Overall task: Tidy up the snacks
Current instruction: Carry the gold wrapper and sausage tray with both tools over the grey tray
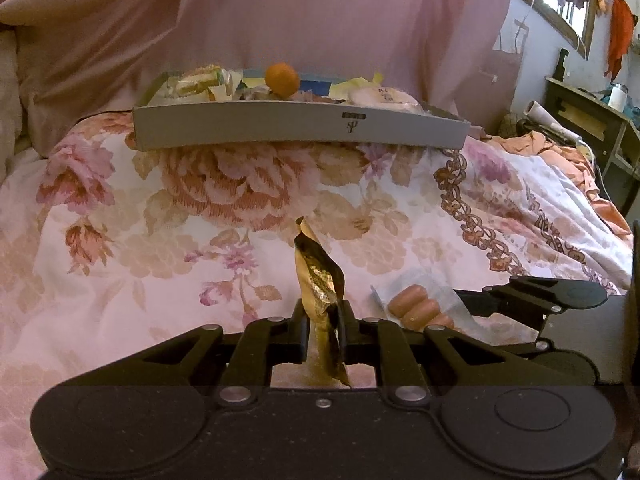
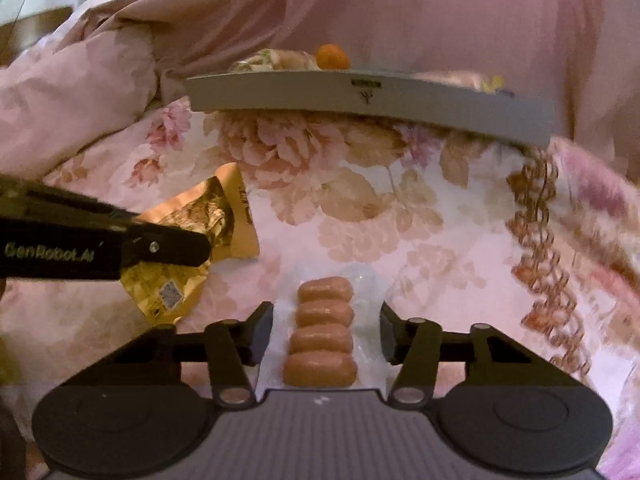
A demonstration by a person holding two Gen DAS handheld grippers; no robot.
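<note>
Left gripper point(image 1: 323, 320): jaws clamped on crumpled gold foil packet point(image 1: 320, 276) | right gripper point(image 2: 326, 334): jaws half-open around clear-wrapped sausage pack point(image 2: 322, 336), lower centre, ungripped | risk: slippery wrap slides out on closing.

Crinkled glossy gold foil wrapper point(image 1: 320, 280), clear shiny plastic sausage pack point(image 2: 324, 332) — matt floral cloth bedspread point(image 1: 160, 240).
</note>
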